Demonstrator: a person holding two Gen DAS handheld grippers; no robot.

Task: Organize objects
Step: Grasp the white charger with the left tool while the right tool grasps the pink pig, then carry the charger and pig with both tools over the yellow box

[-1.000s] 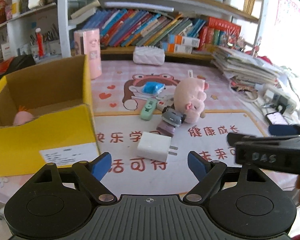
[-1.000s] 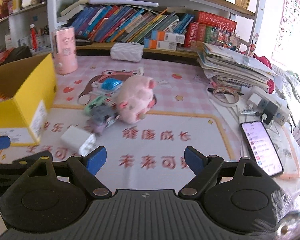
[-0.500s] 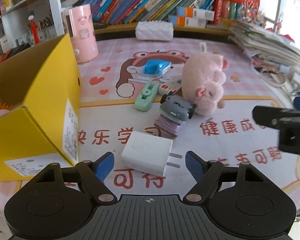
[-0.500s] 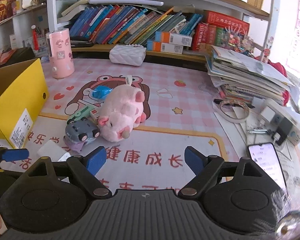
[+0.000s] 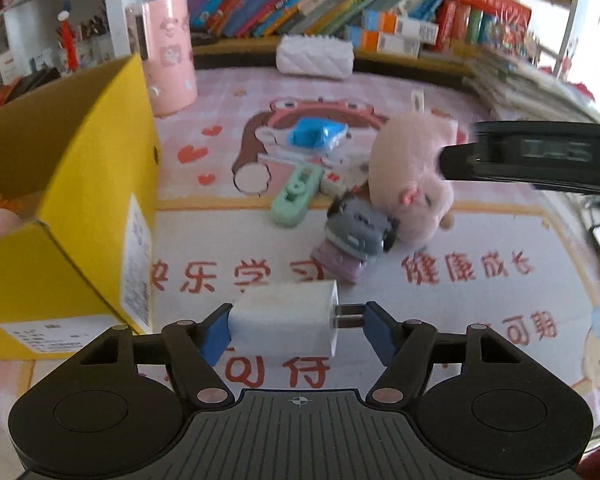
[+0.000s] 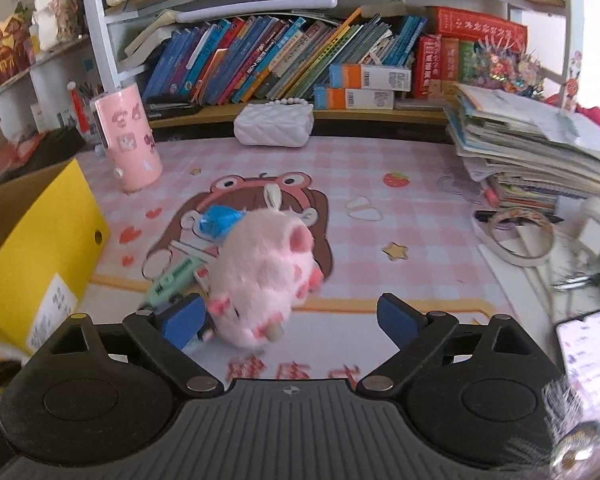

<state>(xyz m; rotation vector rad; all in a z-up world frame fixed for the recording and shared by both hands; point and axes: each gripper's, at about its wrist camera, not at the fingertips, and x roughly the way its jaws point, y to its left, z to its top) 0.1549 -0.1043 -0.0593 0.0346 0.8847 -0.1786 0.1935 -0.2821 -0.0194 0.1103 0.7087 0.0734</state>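
Note:
My left gripper [image 5: 296, 330] has closed around a white plug charger [image 5: 286, 320] lying on the mat; its left pad touches the body and its right pad meets the prongs. A yellow cardboard box [image 5: 80, 184] stands just left of it, with a pink toy inside. My right gripper [image 6: 290, 318] is open, with the pink plush pig [image 6: 266, 280] between its fingers, nearer the left one. The pig [image 5: 410, 172] also shows in the left wrist view, beside a grey toy car [image 5: 358, 230], a green stapler [image 5: 296, 196] and a blue object [image 5: 318, 136].
A pink cylinder [image 6: 128, 140] and a white quilted pouch [image 6: 274, 124] stand at the back below the bookshelf. A stack of papers [image 6: 532, 152], a tape roll [image 6: 516, 236] and a phone [image 6: 588, 356] lie at the right. The right gripper's body [image 5: 540, 156] crosses the left wrist view.
My left gripper moved forward and closed onto the white charger. My right gripper moved forward and left until the plush pig sits between its open fingers.

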